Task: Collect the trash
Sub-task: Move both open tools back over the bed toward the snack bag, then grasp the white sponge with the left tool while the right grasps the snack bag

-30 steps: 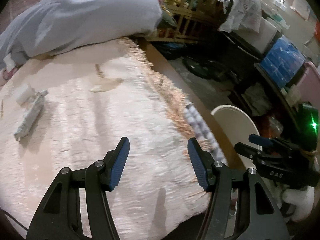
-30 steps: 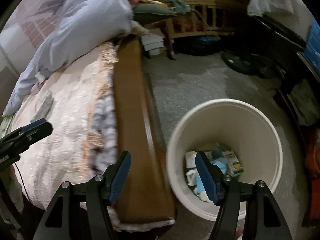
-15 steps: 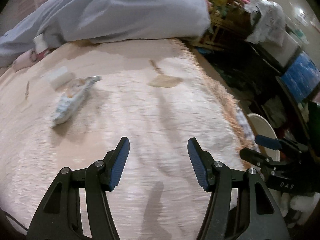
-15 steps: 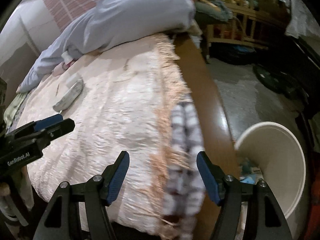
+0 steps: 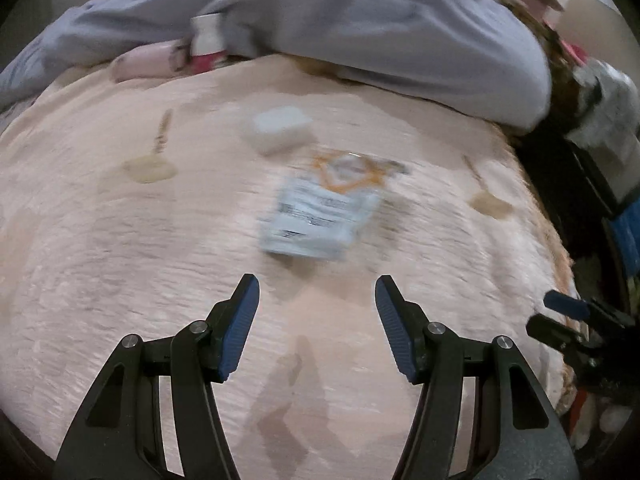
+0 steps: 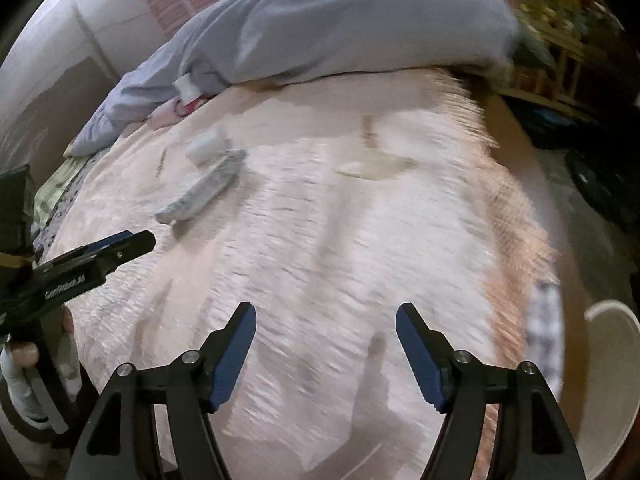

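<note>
Lying flat on the pink fuzzy bedspread (image 5: 120,264), a crumpled blue-and-white wrapper (image 5: 320,212) with orange marking sits just ahead of the left tongs (image 5: 316,328), which hang above the cover with both blue pads spread and nothing between them. Just beyond the wrapper, close to its far edge, rests a small white lump (image 5: 280,128), perhaps a wad of tissue; blur hides whether the two touch. From the right wrist view the same wrapper (image 6: 200,192) shows as a long grey strip with the white lump (image 6: 208,144) at its far end, both well off to the left of the right tongs (image 6: 326,344). Those right tongs are opening, their pads apart over bare bedspread (image 6: 360,248), gripping nothing.

Two tan spoon-shaped marks lie on the cover, one left of the wrapper (image 5: 150,168) and one right of it (image 5: 490,204); whether they are objects or printed pattern cannot be told. A pale blue quilt (image 5: 360,28) is heaped along the far side of the bed, with a small white-and-red container (image 5: 206,40) tucked at its edge beside something pink (image 5: 144,60). The bedspread's fringed hem (image 6: 516,216) runs down the right side, and past it, at floor level, the rim of a cream bin (image 6: 612,316) shows. A gloved hand (image 6: 24,380) holds the left tool at the left border.
</note>
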